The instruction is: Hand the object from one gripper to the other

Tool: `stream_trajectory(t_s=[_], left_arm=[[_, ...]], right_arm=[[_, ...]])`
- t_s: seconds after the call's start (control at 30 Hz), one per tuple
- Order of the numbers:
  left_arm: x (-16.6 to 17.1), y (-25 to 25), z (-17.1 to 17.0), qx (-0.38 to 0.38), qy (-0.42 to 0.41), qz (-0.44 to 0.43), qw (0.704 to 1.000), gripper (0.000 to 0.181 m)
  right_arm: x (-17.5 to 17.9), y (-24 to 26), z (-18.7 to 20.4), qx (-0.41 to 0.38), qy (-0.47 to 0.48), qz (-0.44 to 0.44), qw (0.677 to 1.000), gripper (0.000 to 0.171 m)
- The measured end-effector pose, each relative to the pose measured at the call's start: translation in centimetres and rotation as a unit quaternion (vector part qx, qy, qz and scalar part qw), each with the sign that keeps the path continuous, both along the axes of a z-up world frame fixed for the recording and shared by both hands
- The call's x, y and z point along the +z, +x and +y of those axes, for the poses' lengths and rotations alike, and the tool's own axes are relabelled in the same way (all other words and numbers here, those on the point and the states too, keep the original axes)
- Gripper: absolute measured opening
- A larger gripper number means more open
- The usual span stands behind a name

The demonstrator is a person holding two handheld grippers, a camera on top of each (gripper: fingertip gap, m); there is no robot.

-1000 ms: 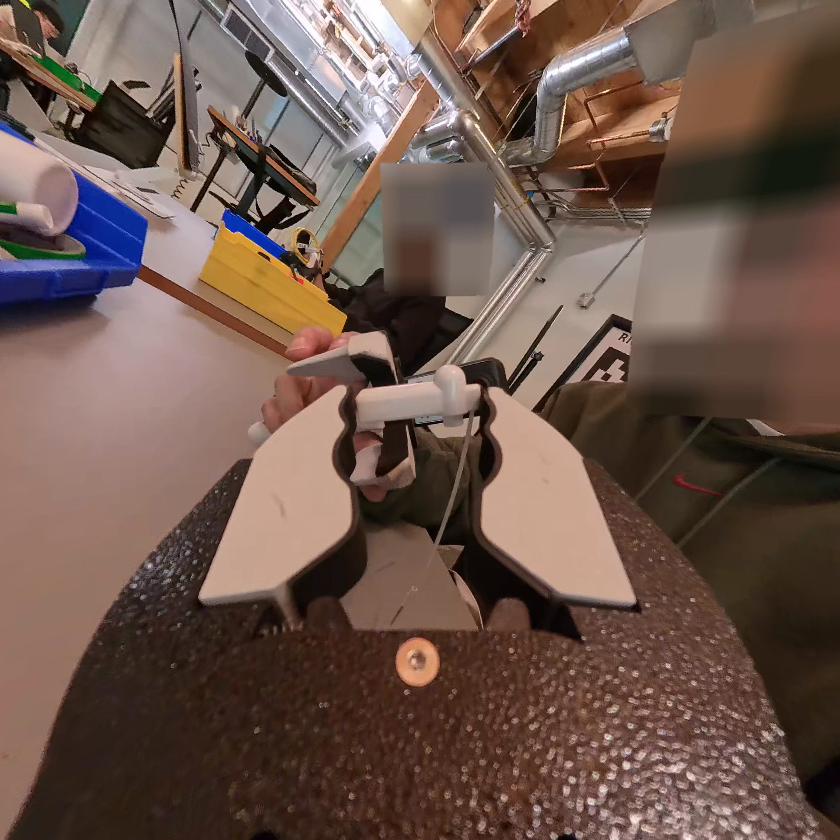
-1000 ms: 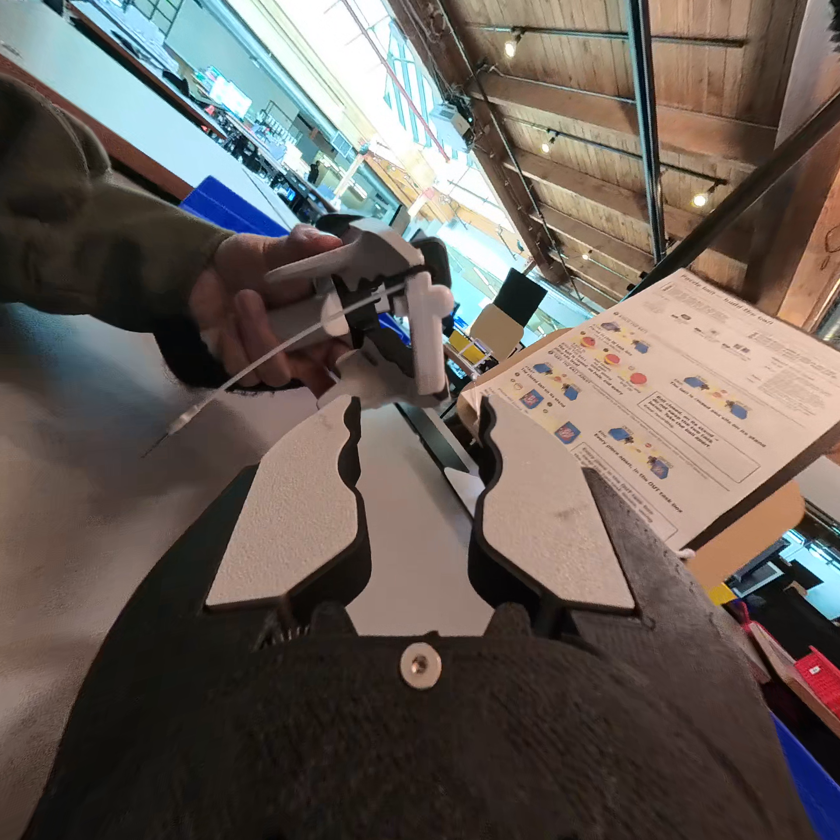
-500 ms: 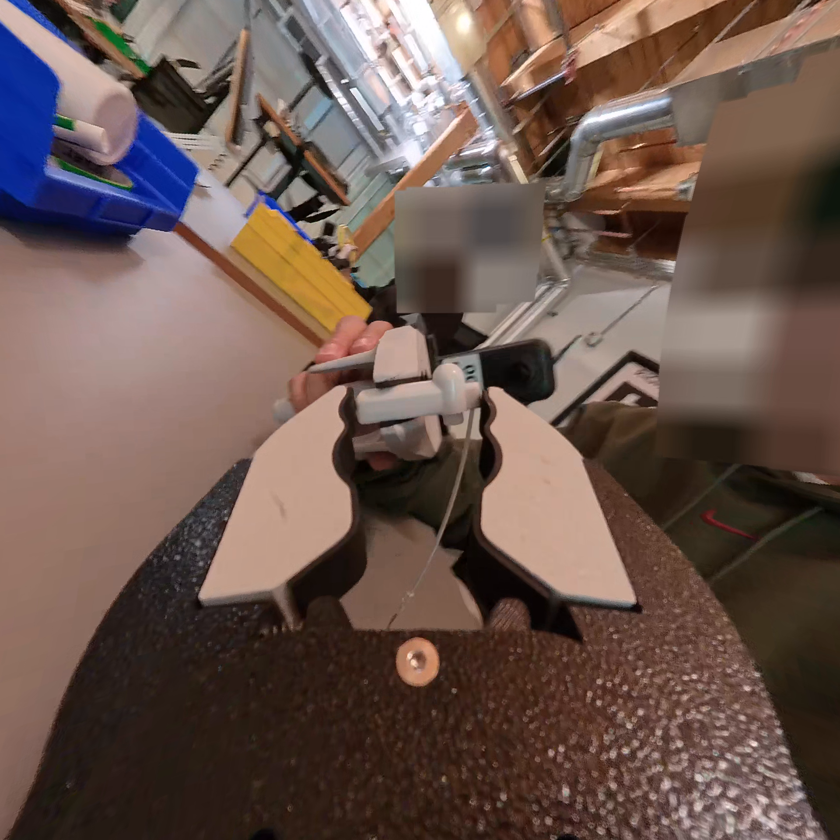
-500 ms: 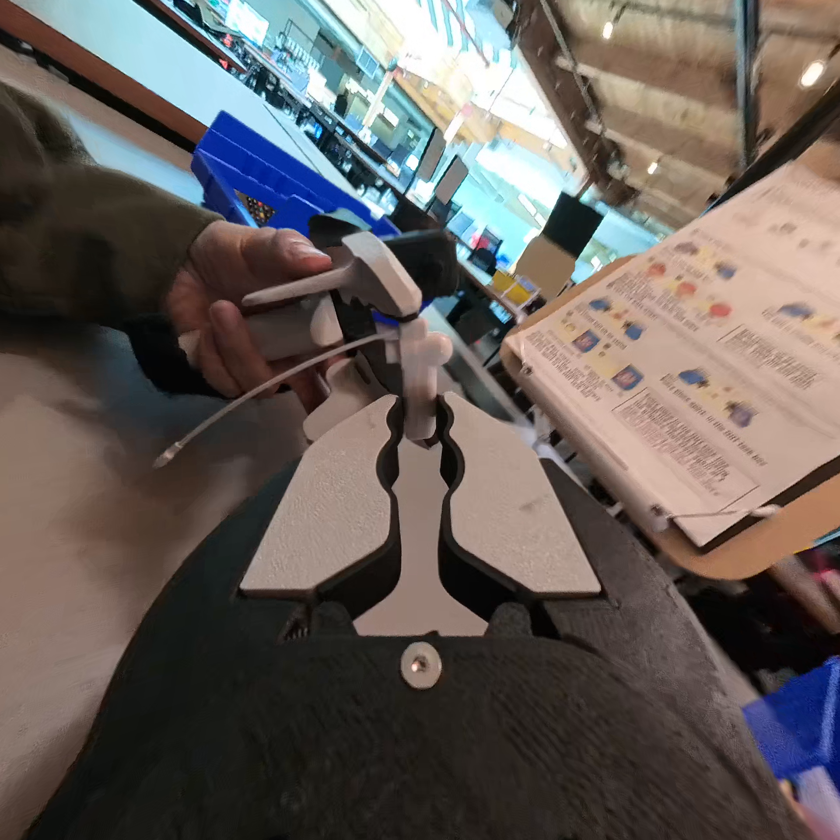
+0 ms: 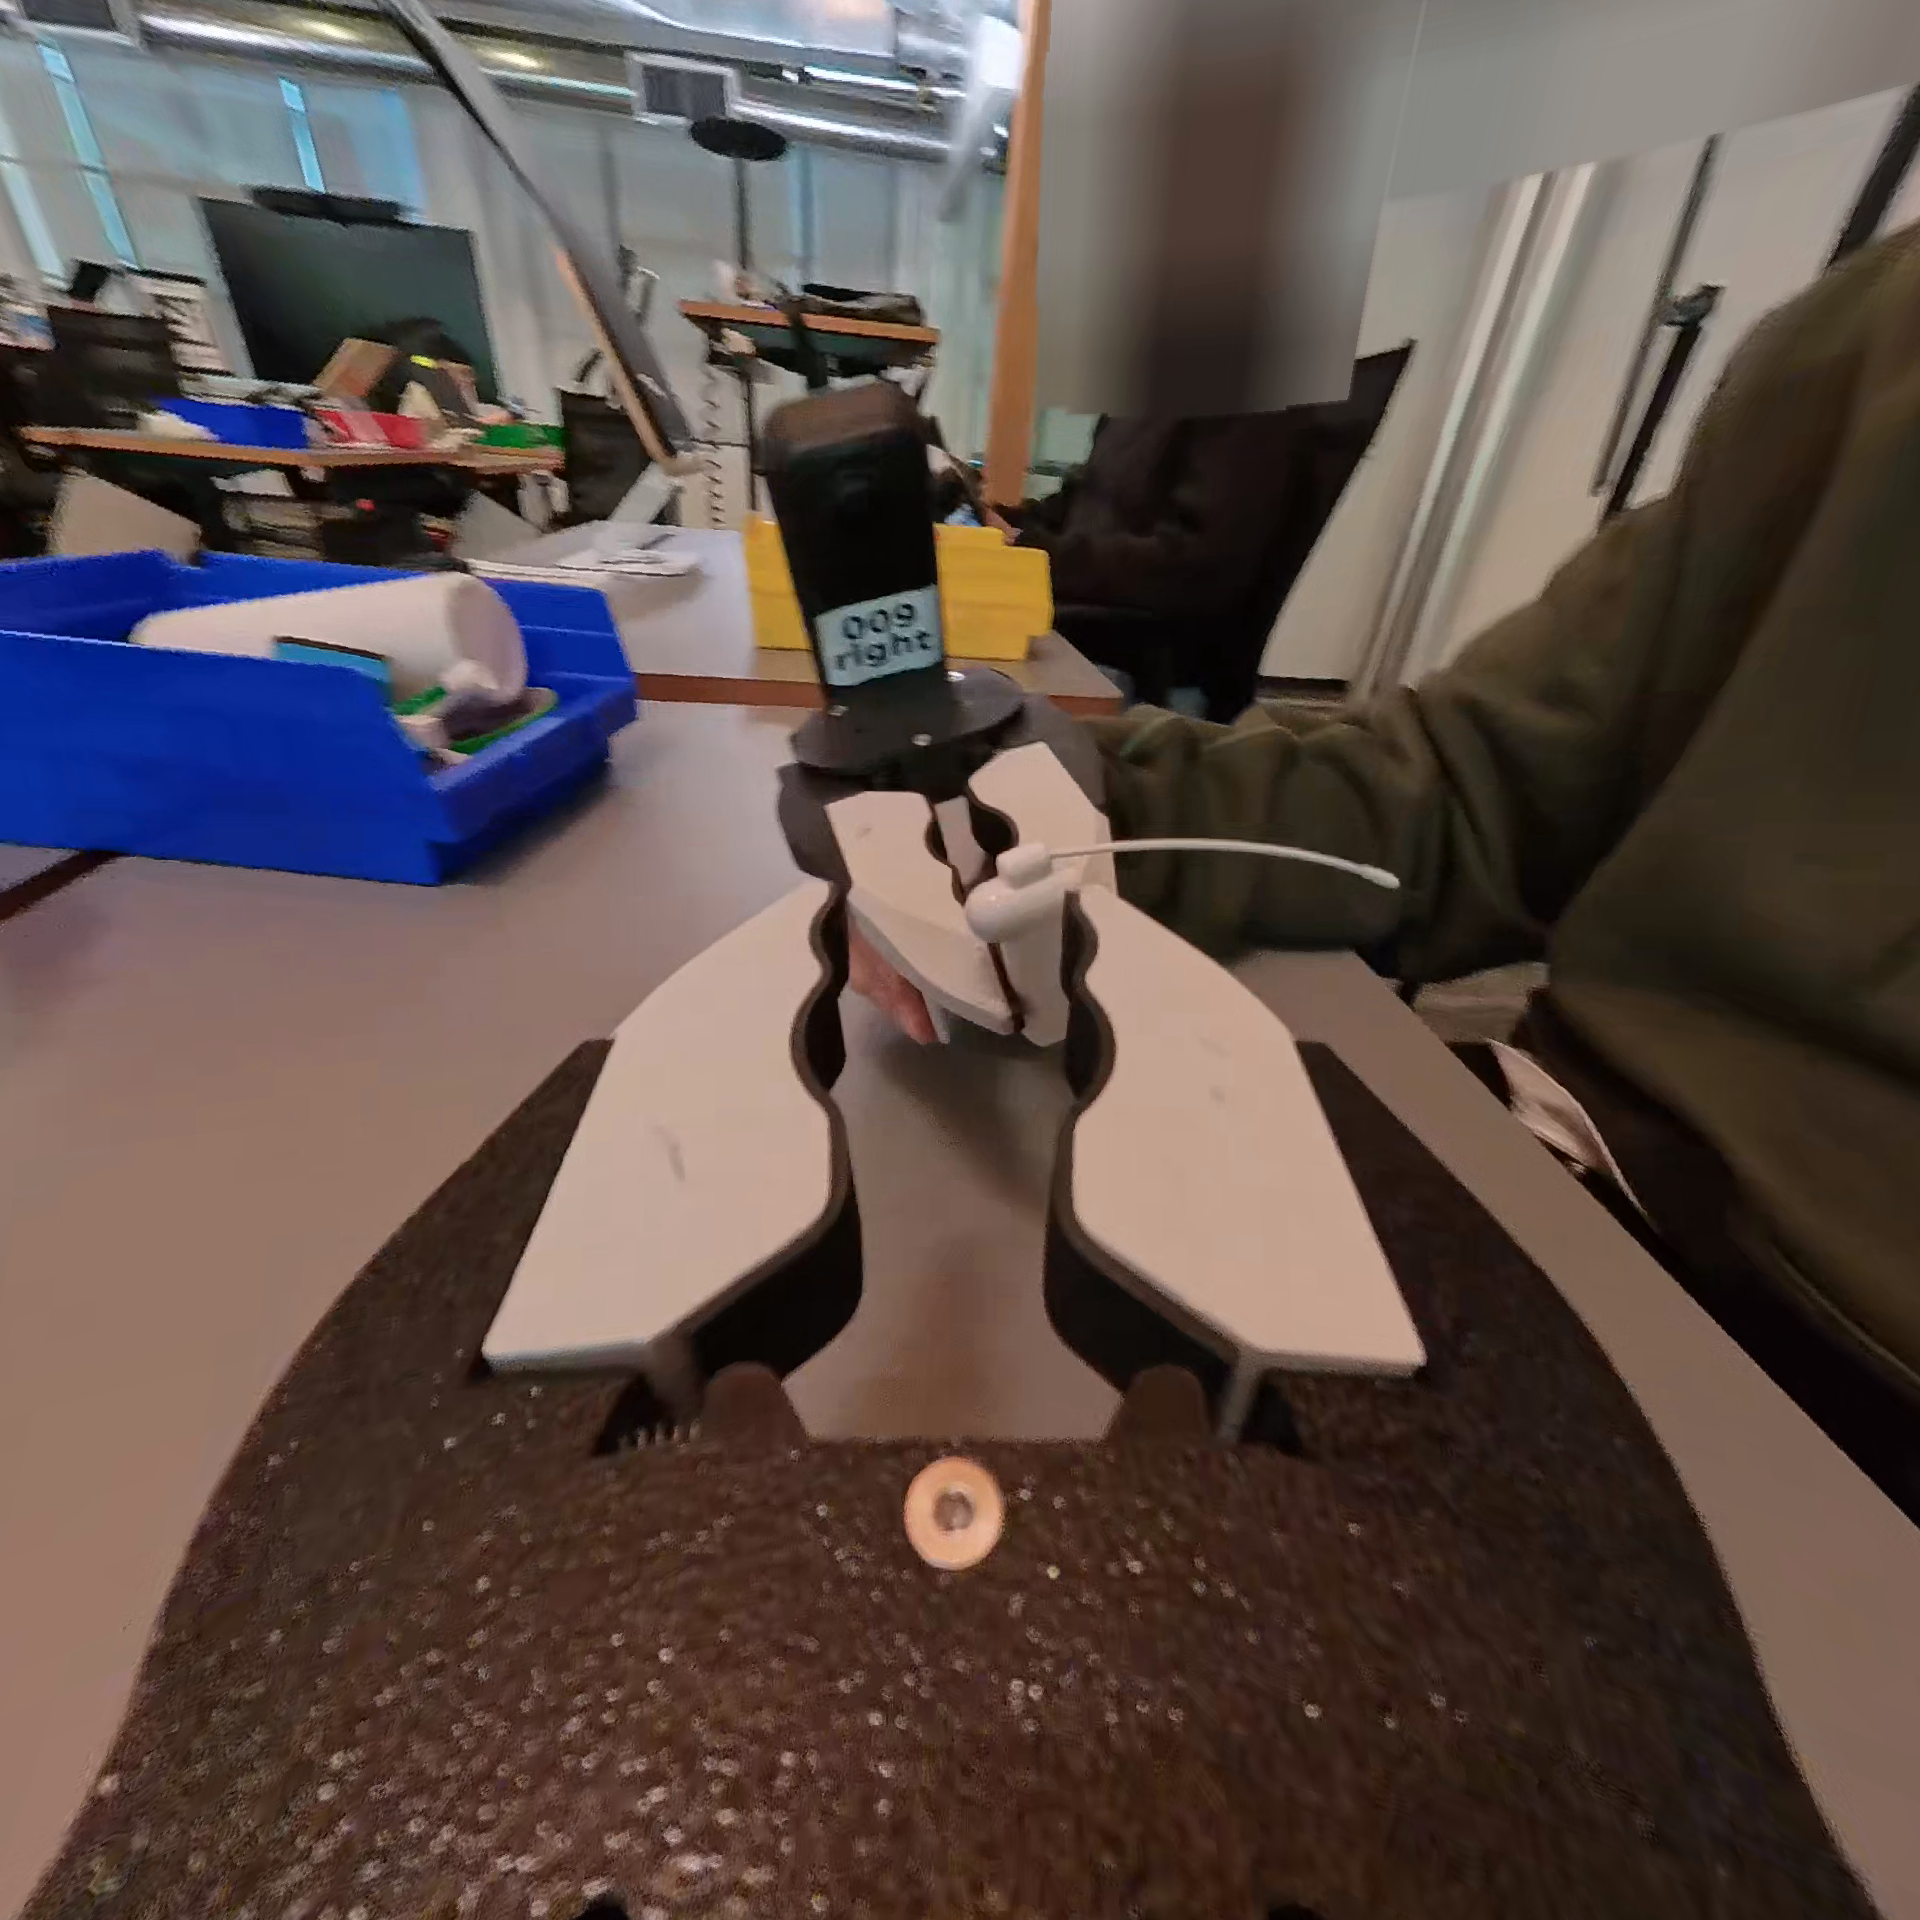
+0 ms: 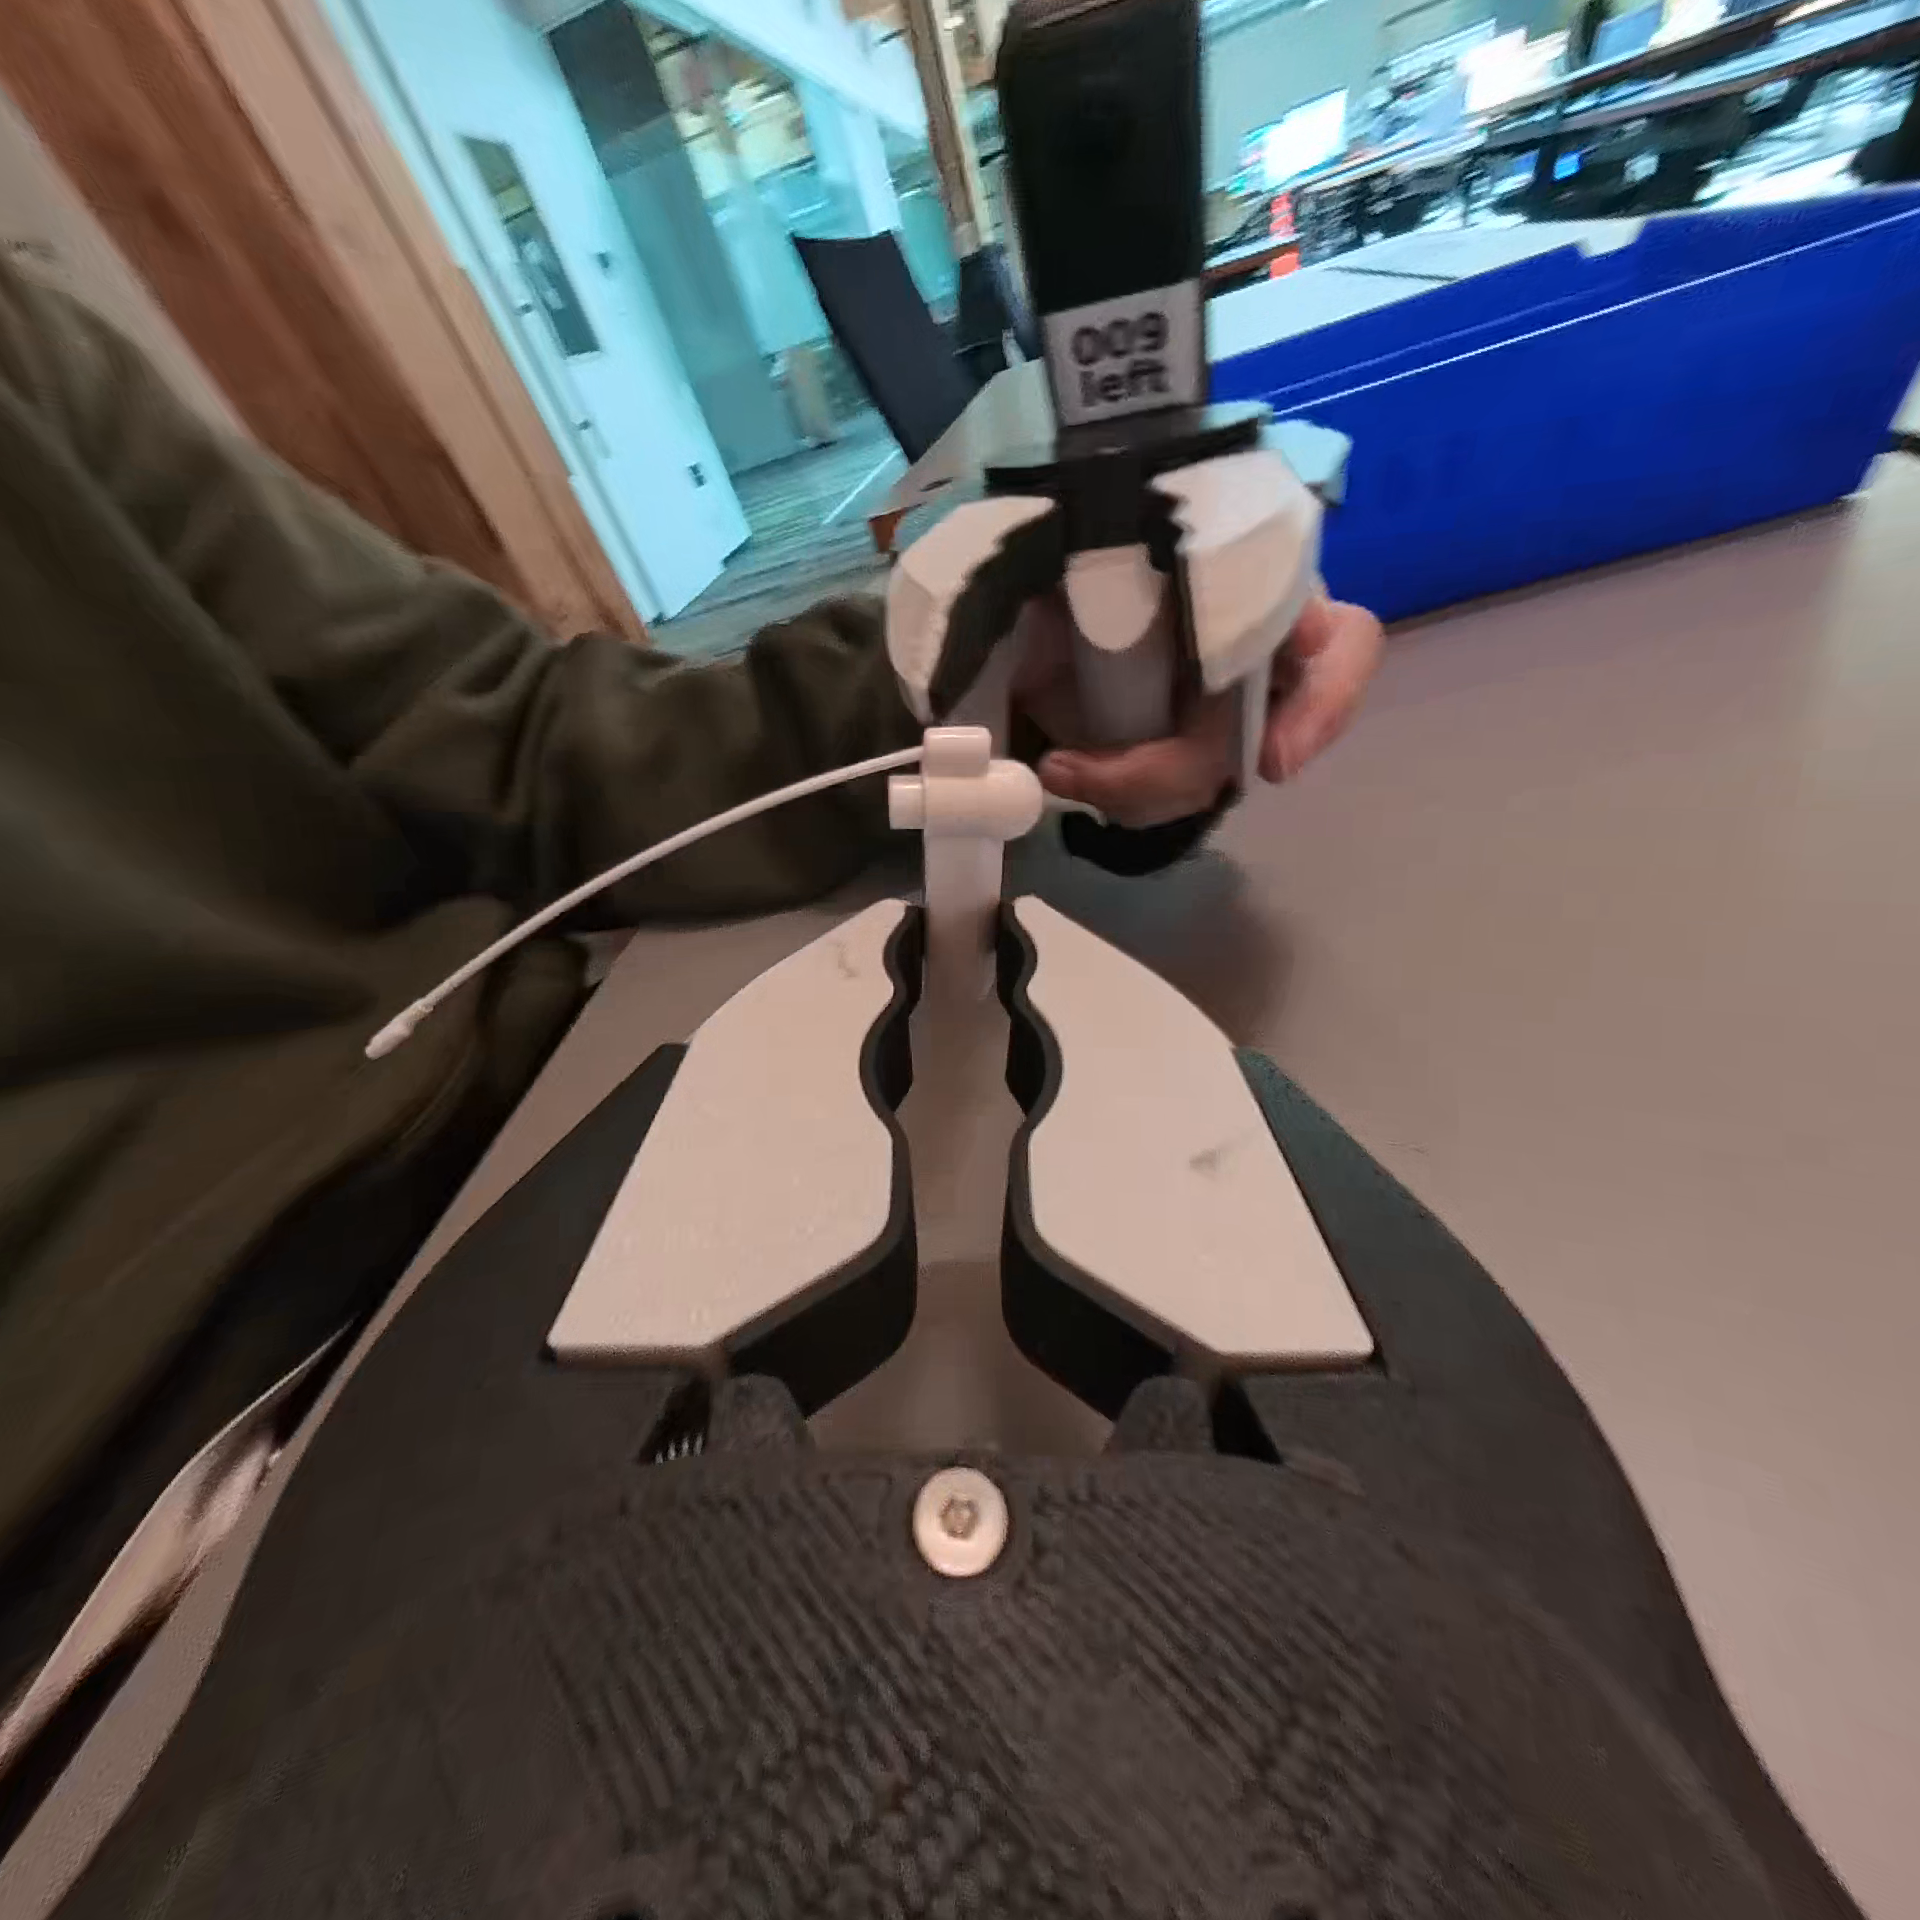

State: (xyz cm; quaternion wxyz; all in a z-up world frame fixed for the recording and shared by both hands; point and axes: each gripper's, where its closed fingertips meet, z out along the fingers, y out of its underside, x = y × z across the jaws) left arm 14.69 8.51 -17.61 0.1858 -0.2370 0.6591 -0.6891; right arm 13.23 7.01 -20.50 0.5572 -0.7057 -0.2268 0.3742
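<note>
Right claw [image 6: 958,940]: closed on flat stem of white tag [image 6: 961,831]; half a second ago just closing on it, a second ago wide open.
Left claw [image 5: 945,971]: fingers spread wide, nothing between them; a second ago clamped on the tag's body.
White tag: held in air above bench [image 6: 1558,831], stem pinched, thin white tail [image 6: 644,883] arcing free toward green sleeve [image 6: 312,675].
Separation: claws drawn apart, right claw [image 5: 992,935] facing the left, no shared contact on tag.
Task reading: handover left to right looks complete.
Surroundings: blue bin [image 5: 260,748] and yellow bin [image 5: 987,603] behind, untouched.
</note>
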Motion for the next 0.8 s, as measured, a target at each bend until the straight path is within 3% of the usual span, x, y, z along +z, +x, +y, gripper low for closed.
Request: stream_trajectory(t_s=[0.17, 0.43, 0.57, 0.67, 0.8], left_arm=[[-0.2, -1.5, -2.4, -0.092, -0.030, 0.013, 0.995, 0.027], [-0.6, -1.8, -3.1, -0.118, -0.029, 0.014, 0.992, 0.019], [0.2, -0.3, -1.8, -0.046, -0.013, -0.013, 0.999, 0.017], [1.5, 1.8, 0.7, 0.068, -0.026, -0.035, 0.997, 0.015], [2.7, 3.9, 2.2, 0.186, -0.035, -0.034, 0.981, 0.014]], right_arm=[[0.3, -1.9, -0.9, 0.062, -0.008, 0.031, 0.998, 0.013], [0.6, -2.1, -1.1, 0.073, -0.010, 0.047, 0.996, 0.013], [1.3, -0.5, -0.1, 0.014, 0.017, 0.062, 0.998, 0.014], [2.4, 2.2, 1.3, -0.089, 0.073, 0.075, 0.991, 0.024], [2.5, 5.5, 2.8, -0.242, 0.145, -0.041, 0.959, 0.036]])
